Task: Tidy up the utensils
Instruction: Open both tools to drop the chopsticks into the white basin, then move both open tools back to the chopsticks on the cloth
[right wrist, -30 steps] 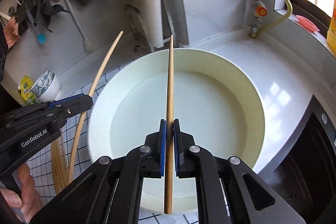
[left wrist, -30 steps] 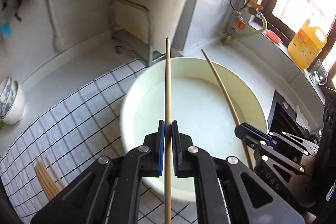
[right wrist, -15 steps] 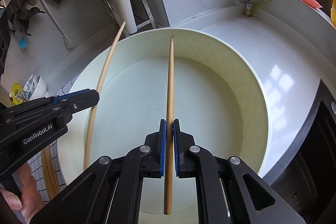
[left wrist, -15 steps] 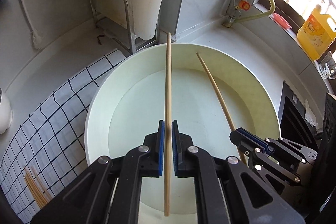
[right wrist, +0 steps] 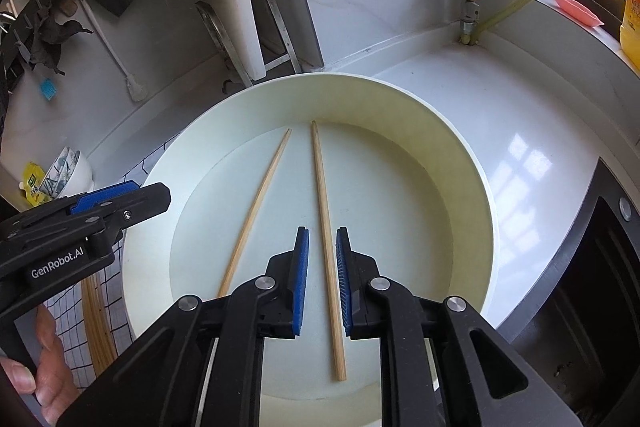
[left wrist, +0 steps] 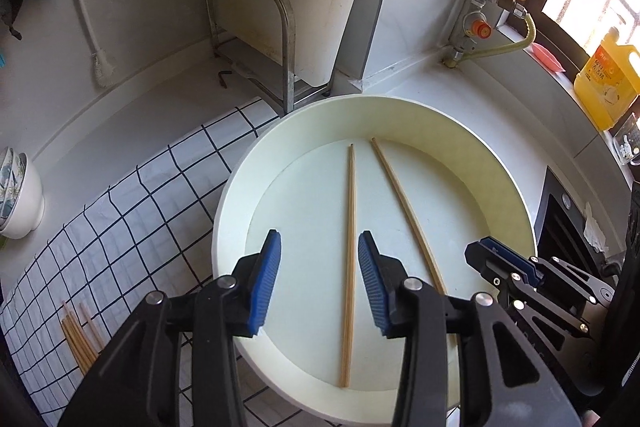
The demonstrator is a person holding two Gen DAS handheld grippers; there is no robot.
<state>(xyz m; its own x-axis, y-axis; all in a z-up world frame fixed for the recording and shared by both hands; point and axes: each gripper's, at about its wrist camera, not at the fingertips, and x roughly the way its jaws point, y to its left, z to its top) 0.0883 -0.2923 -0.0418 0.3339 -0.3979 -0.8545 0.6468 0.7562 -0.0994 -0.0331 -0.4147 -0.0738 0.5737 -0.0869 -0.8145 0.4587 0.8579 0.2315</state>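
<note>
Now both grippers, left (left wrist: 319, 277) and right (right wrist: 322, 281), just opening, chopsticks (left wrist: 350, 259) loose in basin (left wrist: 500, 163), spare chopsticks (left wrist: 78, 337) aside on checked cloth (left wrist: 132, 211).

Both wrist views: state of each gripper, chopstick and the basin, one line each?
Left hand-held gripper: open, jaws just opened, pads clear of the chopstick.
Right hand-held gripper: open a little, jaws just parted, chopstick loose between pads.
Left chopstick: released, flat in basin.
Right chopstick: released, flat in basin.
Basin: upright, holds two chopsticks.
Spare chopsticks: bundled on checked cloth.
</note>
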